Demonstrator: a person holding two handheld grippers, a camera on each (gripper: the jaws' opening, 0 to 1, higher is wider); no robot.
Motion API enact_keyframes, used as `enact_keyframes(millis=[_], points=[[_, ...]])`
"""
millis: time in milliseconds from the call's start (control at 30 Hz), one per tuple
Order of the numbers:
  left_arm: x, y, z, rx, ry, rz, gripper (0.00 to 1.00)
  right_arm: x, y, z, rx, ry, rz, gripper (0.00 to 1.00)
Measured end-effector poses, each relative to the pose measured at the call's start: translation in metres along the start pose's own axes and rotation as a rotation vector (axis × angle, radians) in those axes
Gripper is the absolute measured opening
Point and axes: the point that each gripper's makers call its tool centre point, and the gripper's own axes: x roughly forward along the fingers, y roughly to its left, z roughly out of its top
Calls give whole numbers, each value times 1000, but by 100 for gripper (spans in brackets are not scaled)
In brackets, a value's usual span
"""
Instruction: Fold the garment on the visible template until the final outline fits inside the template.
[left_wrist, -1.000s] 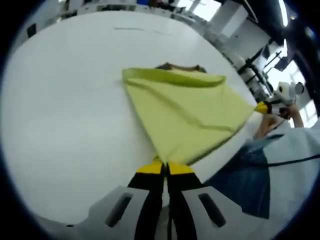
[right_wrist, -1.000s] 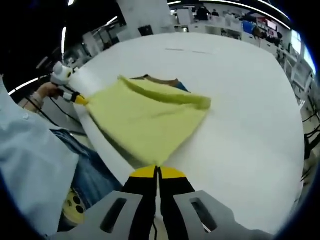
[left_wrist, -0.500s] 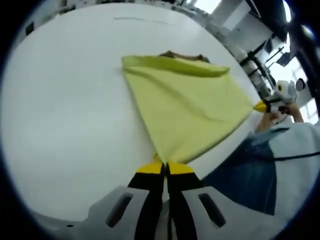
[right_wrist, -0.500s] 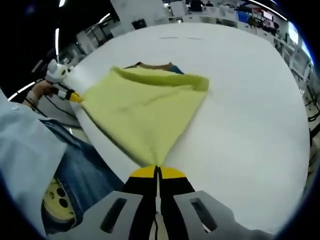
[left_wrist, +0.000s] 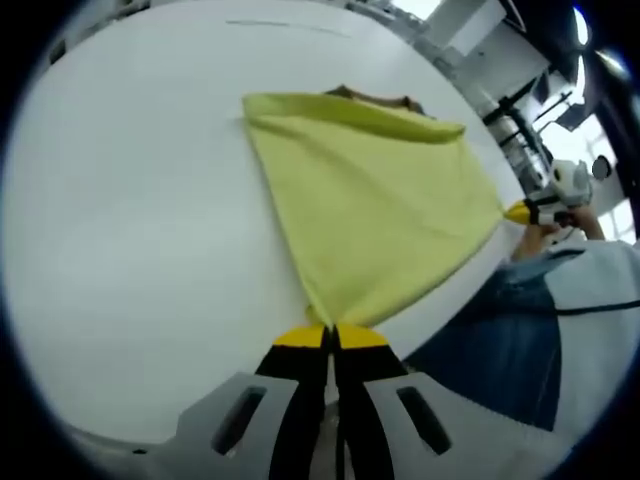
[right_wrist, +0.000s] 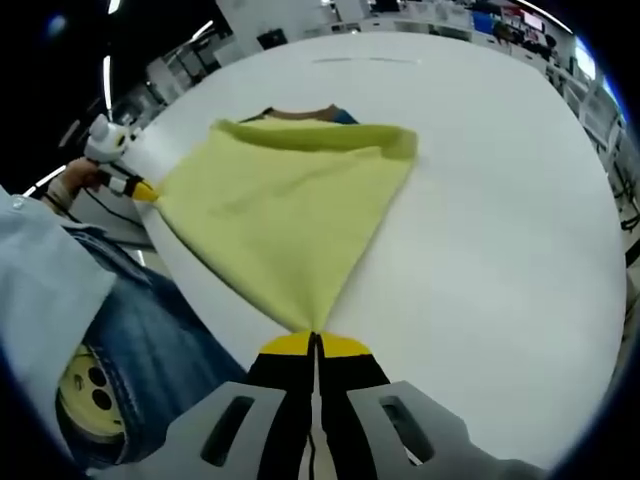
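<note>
Both grippers, left gripper (left_wrist: 331, 335) and right gripper (right_wrist: 315, 343), pinch near corners of the yellow-green cloth garment (left_wrist: 370, 215); its fold lies far across the white table (left_wrist: 130, 220).

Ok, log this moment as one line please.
left gripper: shut on yellow garment corner | right gripper: shut on other corner | garment: stretched between them over white table

A broad, smooth white counter (left_wrist: 130, 220) carries a yellow-green fabric garment (left_wrist: 370, 220), whose far folded edge rests on the surface. Beneath that edge, a brown template (right_wrist: 300, 112) with a blue patch peeks out, lying flat on the counter.
</note>
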Motion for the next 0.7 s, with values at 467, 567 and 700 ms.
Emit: enact_keyframes(millis=[467,567,700], points=[[-1,-2,0,60,65,22,0,2,0,-3,-6,26,7,1],[-1,-1,0,63,67,21,0,2,-1,-3,-5,27,9,1],[-1,-1,-1,70,69,16,0,2,-1,-3,-2,26,14,1]])
